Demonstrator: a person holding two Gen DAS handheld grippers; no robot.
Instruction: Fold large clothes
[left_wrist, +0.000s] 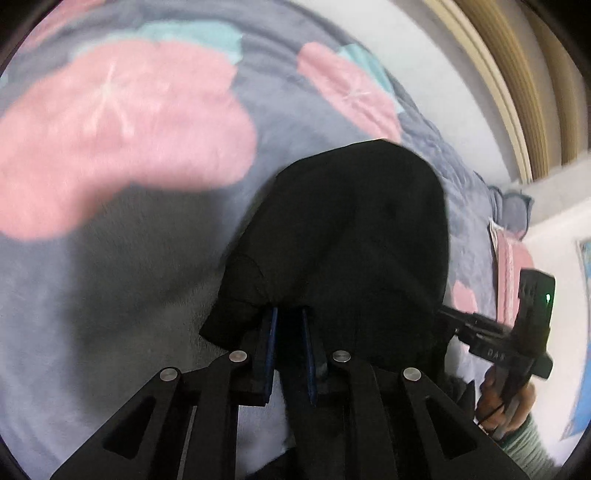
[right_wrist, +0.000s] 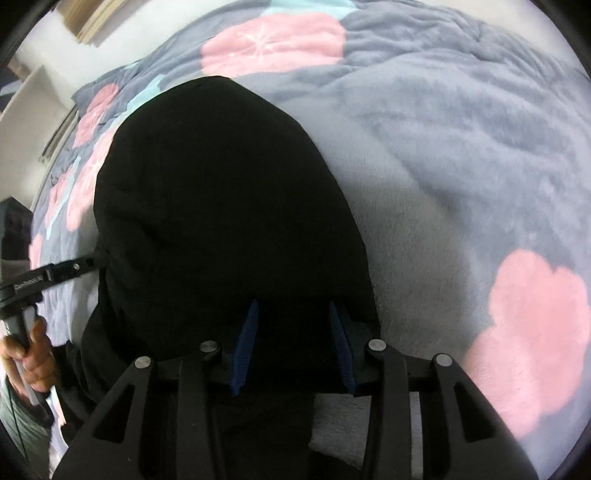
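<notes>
Black garment (left_wrist: 351, 236) runs lengthwise straight ahead of both tools on the fleece blanket (left_wrist: 129, 277). Left gripper (left_wrist: 290, 325) pinches its near edge, blades nearly together; right gripper (right_wrist: 291, 321) grips the same edge w/ wider-set blades, so the fold prob goes fwd.

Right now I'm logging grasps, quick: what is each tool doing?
Left tool: closed on the black garment.
Right tool: fingers part-spread, gripping a thick bunch of the same garment.

The garment (right_wrist: 229, 206) lies on the blanket (right_wrist: 461, 155). The left gripper (left_wrist: 290, 314) holds one near corner. The right gripper (right_wrist: 293, 306) sits at the other, right of it.
</notes>
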